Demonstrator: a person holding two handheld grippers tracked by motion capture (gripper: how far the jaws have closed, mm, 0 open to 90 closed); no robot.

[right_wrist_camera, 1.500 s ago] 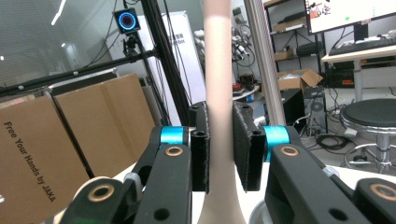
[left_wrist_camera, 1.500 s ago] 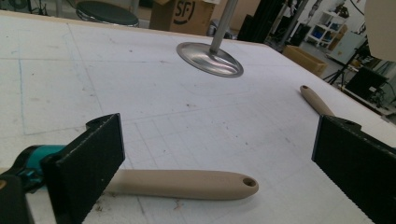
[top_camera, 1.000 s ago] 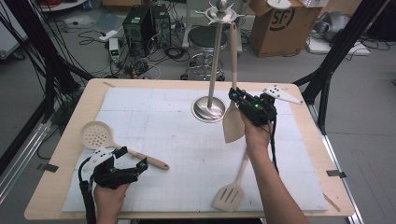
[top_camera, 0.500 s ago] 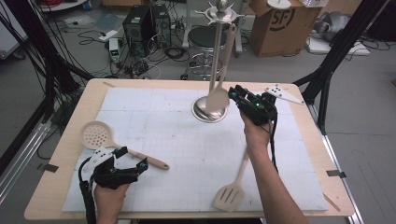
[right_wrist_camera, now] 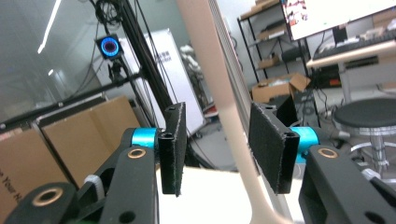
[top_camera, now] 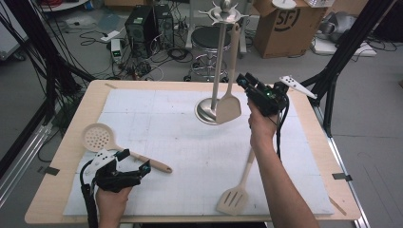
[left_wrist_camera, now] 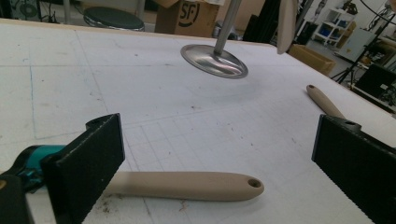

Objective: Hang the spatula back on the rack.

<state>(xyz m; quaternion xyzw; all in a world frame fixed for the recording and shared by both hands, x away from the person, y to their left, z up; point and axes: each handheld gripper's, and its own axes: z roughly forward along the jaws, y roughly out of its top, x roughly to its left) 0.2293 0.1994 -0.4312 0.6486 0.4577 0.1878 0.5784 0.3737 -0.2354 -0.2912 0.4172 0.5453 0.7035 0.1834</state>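
Our right gripper (top_camera: 243,81) had just been opening, its jaws parted around the hanging spatula (top_camera: 229,107) on the rack (top_camera: 219,57) without pressing it. We judged that brushing it on withdrawal could unhook it. Our left gripper (top_camera: 145,166) gaped wide over the skimmer (top_camera: 97,137) handle on the desk (top_camera: 190,142).

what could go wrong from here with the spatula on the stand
The right gripper has just been opening, its pads off the hanging spatula's handle that runs between them. Pulling back crookedly could snag it and swing it off the stand. The metal base could also get knocked.
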